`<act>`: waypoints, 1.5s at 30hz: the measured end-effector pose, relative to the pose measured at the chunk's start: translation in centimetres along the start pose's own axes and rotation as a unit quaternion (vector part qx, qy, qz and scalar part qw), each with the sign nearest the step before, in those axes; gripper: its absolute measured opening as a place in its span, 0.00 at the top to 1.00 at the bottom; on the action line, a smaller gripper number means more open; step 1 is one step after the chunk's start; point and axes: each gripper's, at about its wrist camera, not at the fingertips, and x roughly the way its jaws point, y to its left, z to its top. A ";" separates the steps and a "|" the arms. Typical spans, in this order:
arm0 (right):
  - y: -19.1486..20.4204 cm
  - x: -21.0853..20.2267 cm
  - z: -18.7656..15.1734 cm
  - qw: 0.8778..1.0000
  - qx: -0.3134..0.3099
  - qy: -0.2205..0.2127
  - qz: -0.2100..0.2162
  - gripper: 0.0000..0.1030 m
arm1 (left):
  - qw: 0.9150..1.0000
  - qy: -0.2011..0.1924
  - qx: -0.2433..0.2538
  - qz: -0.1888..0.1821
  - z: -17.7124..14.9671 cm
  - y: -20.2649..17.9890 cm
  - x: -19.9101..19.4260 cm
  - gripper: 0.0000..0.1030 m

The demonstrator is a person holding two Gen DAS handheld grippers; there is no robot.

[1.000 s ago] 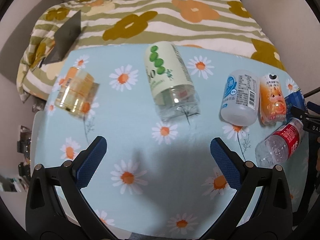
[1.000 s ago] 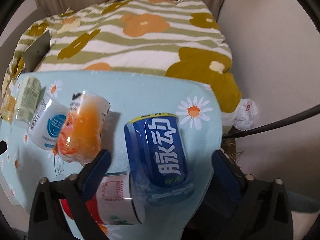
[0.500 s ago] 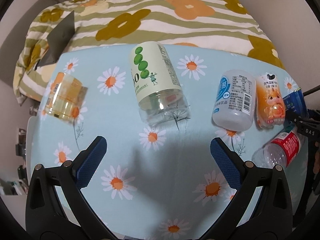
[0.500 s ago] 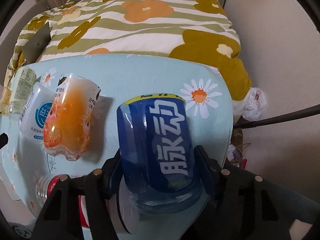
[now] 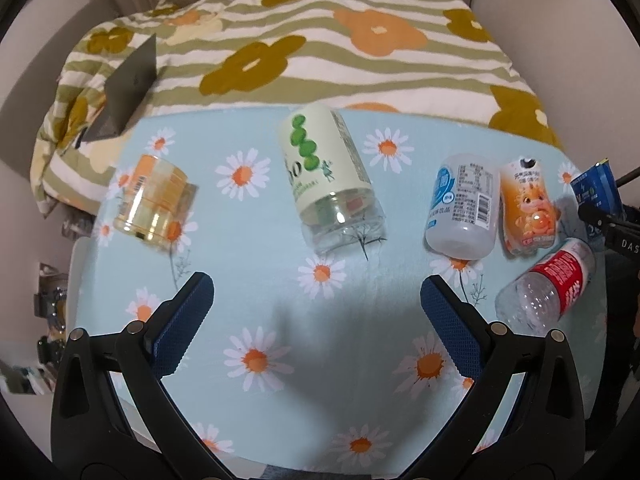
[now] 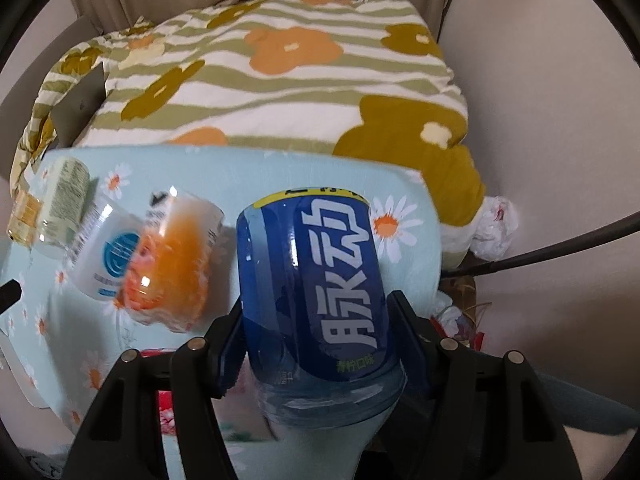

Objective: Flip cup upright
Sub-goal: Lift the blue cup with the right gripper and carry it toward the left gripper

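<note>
Item: blue cup (image 6: 316, 304), on its side at the right end of the daisy-print surface (image 5: 256, 248); your right tool (image 6: 320, 344), wide a second ago, now clamps its base, ready for uprighting; left tool (image 5: 316, 312) wide, empty.

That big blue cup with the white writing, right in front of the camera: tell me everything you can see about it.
The blue cup looks like a cut-down plastic drink bottle: a glossy dark blue label with large white Chinese characters, a yellow band at its far end and a clear bluish plastic rim nearest the camera. It points away from the camera, above the daisy-print tablecloth. The right gripper is shut on it, a finger pressing each side. Whether it touches the cloth is unclear.
</note>
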 end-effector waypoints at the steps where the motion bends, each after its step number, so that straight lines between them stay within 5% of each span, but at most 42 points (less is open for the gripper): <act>1: 0.2 -0.6 0.1 1.000 0.001 -0.006 -0.002 0.40 | 1.000 -0.003 0.001 -0.001 0.0 0.2 -0.3 0.00; 10: 4.9 -6.2 -0.3 0.999 0.016 -0.044 -0.008 0.40 | 0.999 -0.040 0.004 -0.020 -1.3 5.3 -3.7 0.00; 18: 13.1 -8.3 -3.5 0.998 0.033 -0.044 0.009 0.40 | 0.998 -0.044 0.018 -0.028 -5.0 11.6 -4.5 0.00; 31: 24.3 -3.1 -10.1 0.993 0.095 0.015 0.063 0.40 | 0.998 -0.021 0.031 -0.042 -10.0 17.8 -1.9 0.00; 45: 27.2 0.6 -12.0 0.986 0.148 0.038 0.072 0.40 | 0.998 0.005 0.025 -0.058 -12.6 19.4 0.6 0.00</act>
